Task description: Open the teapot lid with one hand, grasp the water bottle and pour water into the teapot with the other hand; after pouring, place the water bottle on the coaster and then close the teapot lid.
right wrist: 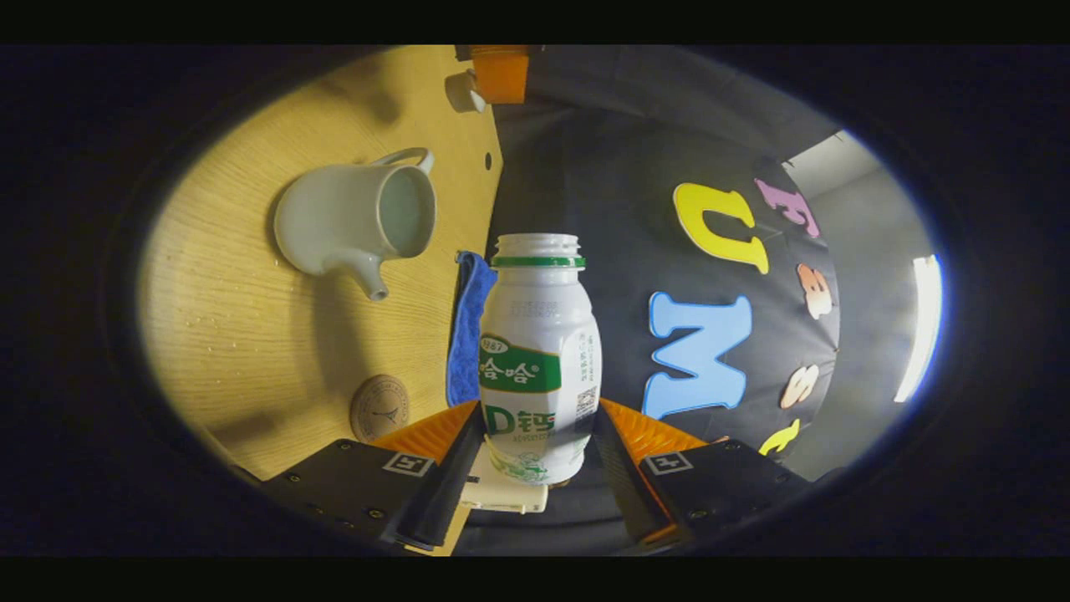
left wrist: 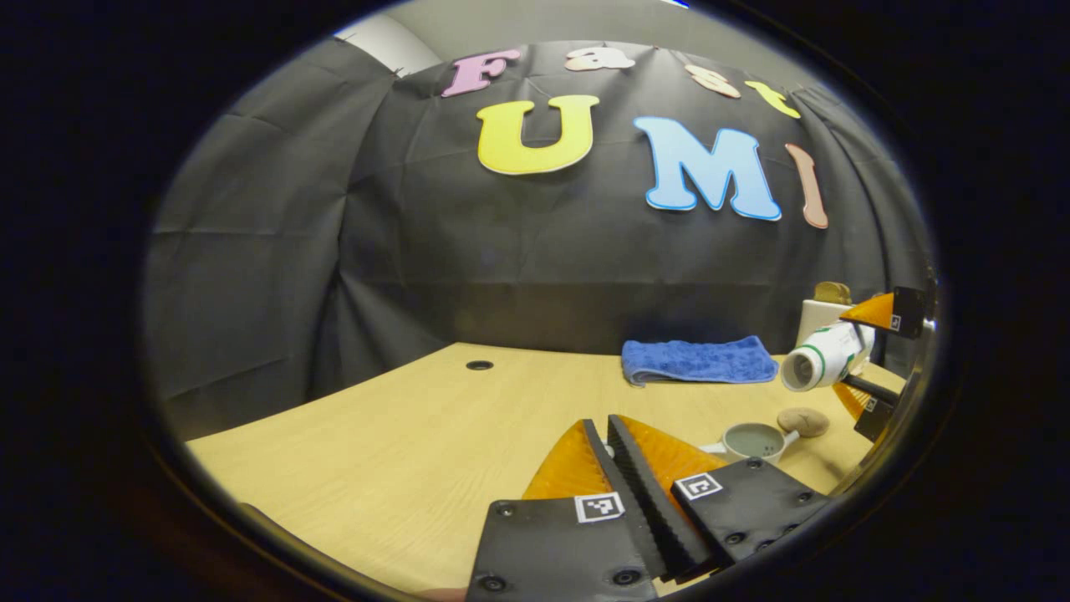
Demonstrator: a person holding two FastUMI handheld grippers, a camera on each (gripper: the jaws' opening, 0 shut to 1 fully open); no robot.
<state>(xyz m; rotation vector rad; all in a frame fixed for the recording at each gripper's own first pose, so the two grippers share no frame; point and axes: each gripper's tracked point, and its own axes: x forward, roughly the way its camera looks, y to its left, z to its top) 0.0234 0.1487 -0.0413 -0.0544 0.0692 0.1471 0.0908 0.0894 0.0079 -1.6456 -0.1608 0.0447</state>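
Left gripper [left wrist: 608,422]: my fingers pressed together low over table [left wrist: 376,443]; whether lid sits between them, cannot tell. Teapot [left wrist: 752,441]: mouth uncovered, on table ahead and right of my tips. Coaster [left wrist: 802,420]: just beyond teapot. Blue cloth [left wrist: 698,360]: near back wall. Right gripper [right wrist: 535,435]: my fingers clamped on lower body of water bottle [right wrist: 539,359], bottle tipped sideways, uncapped mouth aimed toward teapot [right wrist: 359,221]. Pour, as I judge: bring mouth directly above opening first, tilt gradually, avoid spout and handle, keep grip firm.
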